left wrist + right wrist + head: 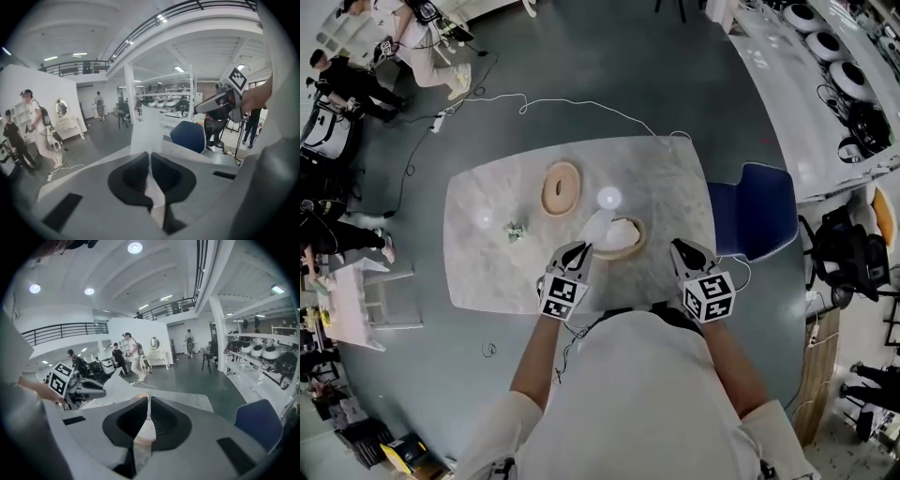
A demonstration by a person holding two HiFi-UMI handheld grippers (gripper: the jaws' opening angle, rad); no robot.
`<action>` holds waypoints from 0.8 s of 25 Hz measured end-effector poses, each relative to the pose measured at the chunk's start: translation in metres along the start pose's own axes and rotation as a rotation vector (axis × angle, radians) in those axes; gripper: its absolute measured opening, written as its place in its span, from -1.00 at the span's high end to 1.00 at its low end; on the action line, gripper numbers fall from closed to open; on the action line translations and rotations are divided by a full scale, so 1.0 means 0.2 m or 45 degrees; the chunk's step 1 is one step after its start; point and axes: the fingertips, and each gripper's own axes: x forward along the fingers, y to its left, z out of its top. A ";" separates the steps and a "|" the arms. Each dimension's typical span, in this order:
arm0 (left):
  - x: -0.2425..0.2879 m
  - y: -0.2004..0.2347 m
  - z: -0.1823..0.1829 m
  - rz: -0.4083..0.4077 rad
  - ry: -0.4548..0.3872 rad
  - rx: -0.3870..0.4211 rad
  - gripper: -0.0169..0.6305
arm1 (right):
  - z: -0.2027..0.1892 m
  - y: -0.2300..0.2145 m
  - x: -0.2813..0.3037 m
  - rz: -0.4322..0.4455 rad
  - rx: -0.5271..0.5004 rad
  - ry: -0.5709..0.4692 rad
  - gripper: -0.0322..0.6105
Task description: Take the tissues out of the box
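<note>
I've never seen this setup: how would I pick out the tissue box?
Find the pale marble table, then look at its near edge by the person. The tissue box is the round wooden one with white tissue rising from it; the wooden ring farther back has none.

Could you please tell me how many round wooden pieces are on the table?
2. A wooden ring lies toward the far side of the table; a wooden box sits toward its near edge, a white tissue rising from it. None looks hidden.

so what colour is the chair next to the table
The chair is dark blue, clearest in the head view.
</note>
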 end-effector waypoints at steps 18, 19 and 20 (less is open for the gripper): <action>-0.57 0.06 0.46 0.396 -0.317 -0.174 0.89 | 0.47 0.07 -0.07 0.242 -0.273 -0.150 0.76; -0.58 0.06 0.47 0.416 -0.327 -0.188 0.89 | 0.49 0.07 -0.08 0.250 -0.281 -0.162 0.76; -0.60 0.07 0.48 0.435 -0.335 -0.204 0.89 | 0.51 0.07 -0.09 0.256 -0.283 -0.174 0.76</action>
